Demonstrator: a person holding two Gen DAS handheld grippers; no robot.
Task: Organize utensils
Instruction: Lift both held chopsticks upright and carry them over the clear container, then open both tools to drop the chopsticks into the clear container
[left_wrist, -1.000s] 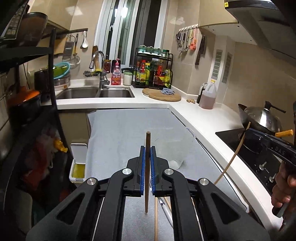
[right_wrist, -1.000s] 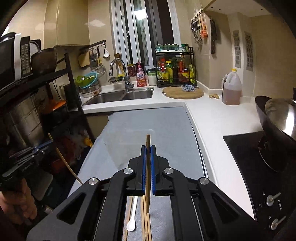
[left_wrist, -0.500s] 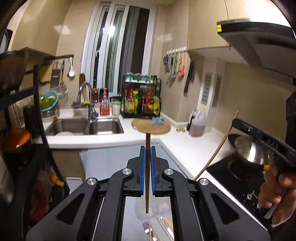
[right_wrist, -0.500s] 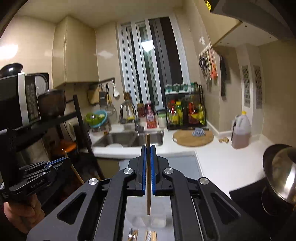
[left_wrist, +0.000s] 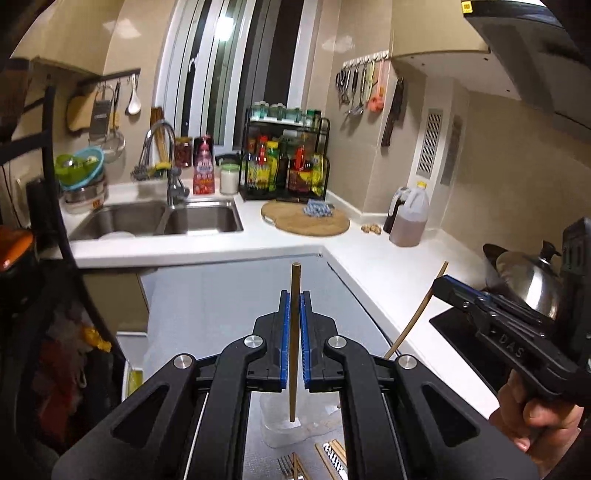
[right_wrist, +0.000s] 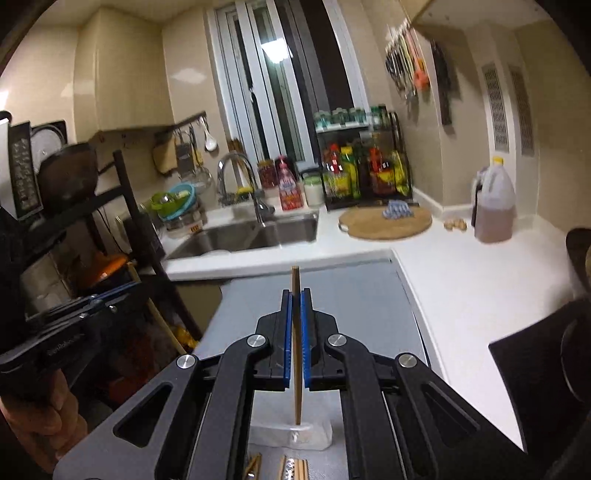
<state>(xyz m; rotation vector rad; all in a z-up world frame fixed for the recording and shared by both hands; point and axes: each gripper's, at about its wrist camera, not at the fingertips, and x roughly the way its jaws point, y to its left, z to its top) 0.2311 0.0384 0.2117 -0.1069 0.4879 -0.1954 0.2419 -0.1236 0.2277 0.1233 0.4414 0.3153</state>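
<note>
left hand-held gripper (left_wrist: 294, 321) clamps chopstick (left_wrist: 294, 343) | right hand-held gripper (right_wrist: 294, 325) clamps second chopstick (right_wrist: 296, 347) | above clear container (left_wrist: 284, 424)

Grey mat (left_wrist: 229, 295) open ahead, clear container (left_wrist: 284, 424) below, wok (left_wrist: 524, 280) right

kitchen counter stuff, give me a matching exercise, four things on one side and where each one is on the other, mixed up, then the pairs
Things:
1. left tool's chopstick
2. round cutting board
3. brown liquid jug
4. fork

Places:
A. on the grey mat, near the clear container
B. in front of the bottle rack
C. clamped upright between blue pads
D. on the white counter by the wall vent

Pairs: 1-C, 2-B, 3-D, 4-A
</note>
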